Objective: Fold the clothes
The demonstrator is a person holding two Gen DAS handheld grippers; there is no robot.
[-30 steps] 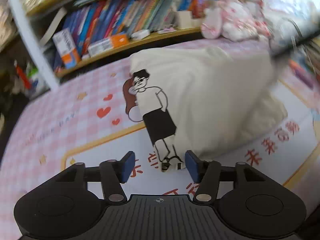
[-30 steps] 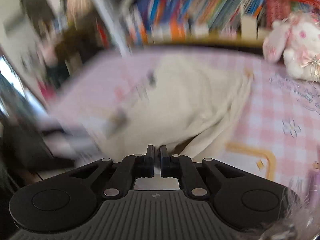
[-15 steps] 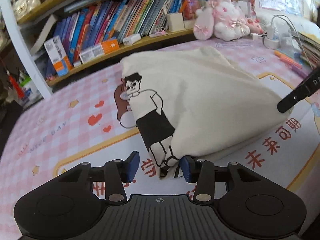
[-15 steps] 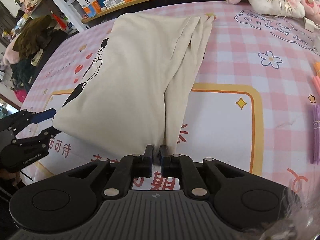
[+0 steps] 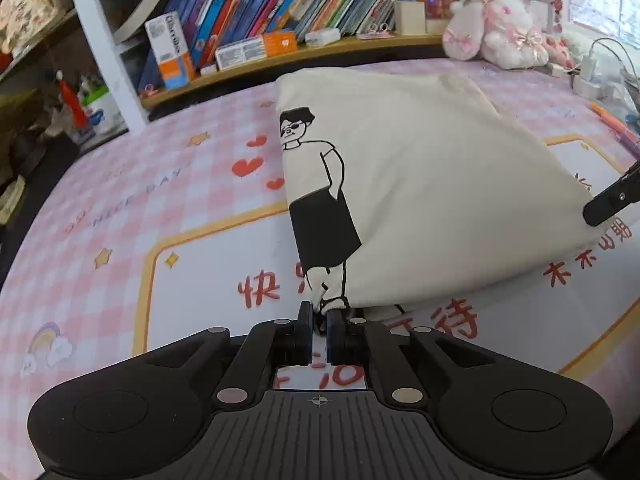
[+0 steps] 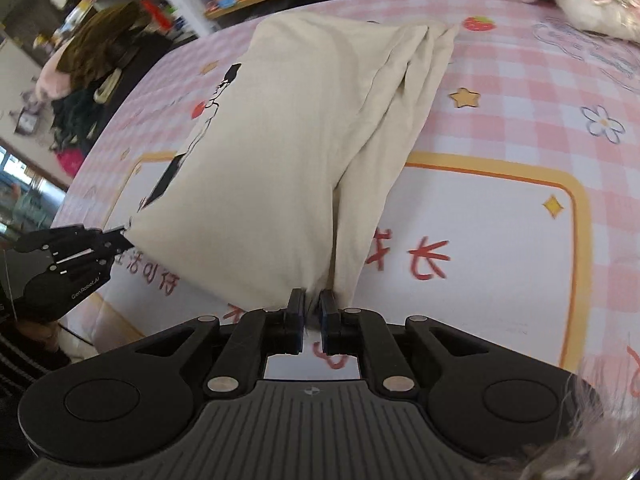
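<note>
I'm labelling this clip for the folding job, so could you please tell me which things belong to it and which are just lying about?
In use:
shirt
left gripper, shut on its near corner
right gripper, shut on the other near corner

Lying about:
books
plush toy
charger
pens

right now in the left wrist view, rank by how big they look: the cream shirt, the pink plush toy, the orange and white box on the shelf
1. cream shirt, by far the largest, held at its near corner by the left gripper
2. pink plush toy
3. orange and white box

The toy and box sit far back, so their real sizes stay unsure.
</note>
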